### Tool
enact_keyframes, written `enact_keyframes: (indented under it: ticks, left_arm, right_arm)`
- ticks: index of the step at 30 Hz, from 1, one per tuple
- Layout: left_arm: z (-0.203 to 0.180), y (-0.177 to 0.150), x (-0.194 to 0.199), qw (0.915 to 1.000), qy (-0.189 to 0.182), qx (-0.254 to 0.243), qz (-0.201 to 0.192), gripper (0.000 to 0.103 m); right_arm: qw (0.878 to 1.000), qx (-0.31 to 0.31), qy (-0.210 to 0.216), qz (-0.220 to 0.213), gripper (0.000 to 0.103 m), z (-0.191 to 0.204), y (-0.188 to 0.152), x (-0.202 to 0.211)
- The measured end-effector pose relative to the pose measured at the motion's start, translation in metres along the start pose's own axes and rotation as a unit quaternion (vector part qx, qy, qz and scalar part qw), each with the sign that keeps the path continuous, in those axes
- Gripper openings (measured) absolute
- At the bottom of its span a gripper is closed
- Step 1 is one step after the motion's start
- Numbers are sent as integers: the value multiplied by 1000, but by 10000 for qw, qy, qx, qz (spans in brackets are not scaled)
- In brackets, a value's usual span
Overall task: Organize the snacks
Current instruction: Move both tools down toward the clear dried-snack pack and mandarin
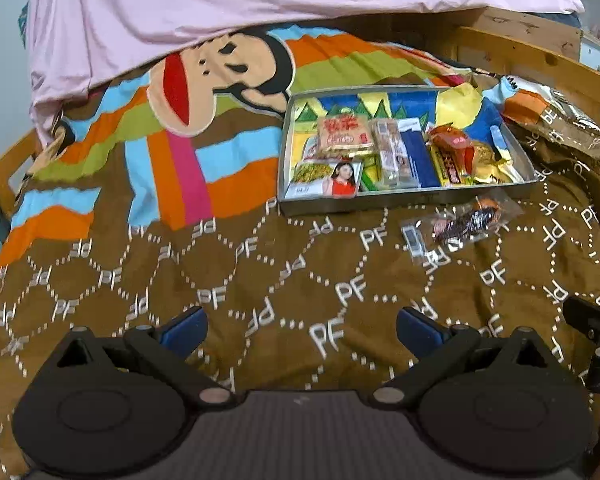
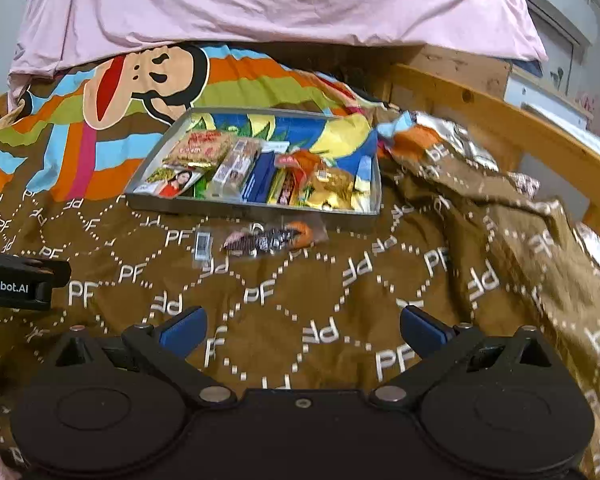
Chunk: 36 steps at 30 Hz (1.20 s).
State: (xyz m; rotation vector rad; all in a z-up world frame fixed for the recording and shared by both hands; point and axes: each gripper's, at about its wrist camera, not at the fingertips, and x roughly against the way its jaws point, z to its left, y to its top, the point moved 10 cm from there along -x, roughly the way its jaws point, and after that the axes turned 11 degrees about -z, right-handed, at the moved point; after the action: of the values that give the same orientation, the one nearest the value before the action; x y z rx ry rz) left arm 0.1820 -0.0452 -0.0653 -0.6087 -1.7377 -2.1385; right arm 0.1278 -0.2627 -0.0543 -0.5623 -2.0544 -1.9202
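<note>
both tongs (image 1: 302,326) (image 2: 303,326) spread wide (grasping nothing); clear snack packet (image 2: 266,240) lies beside tray (image 2: 256,211).

Both tools hover low over the brown blanket (image 1: 300,280), the left gripper (image 1: 302,326) with its blue-padded fingers (image 1: 184,330) spread wide and holding nothing, the right gripper (image 2: 302,326) likewise wide open and empty, just beside it to the right.
</note>
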Motion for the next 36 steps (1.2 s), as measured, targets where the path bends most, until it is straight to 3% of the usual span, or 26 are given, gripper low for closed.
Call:
enact_keyframes:
  ticks: [14,19,28,36]
  left_arm:
    - [-22,31,-60,9978,-637,43,-168,103]
    - [-39,41,-85,9937,-1058,-127,-350,103]
    - [-77,47,-120,9682,-2275,-798,-669,103]
    - [-115,42,-135,9390,-3050,-1449,-651,103]
  right_arm:
    - [9980,531,-61,-343,102,-22,34,-53]
    - [9972,646,-61,-367,102,-32,38,-77]
    - [9911,1245,214,-424,102,-35,44,-112]
    - [9916,1234,380,-38,102,-41,28,-145]
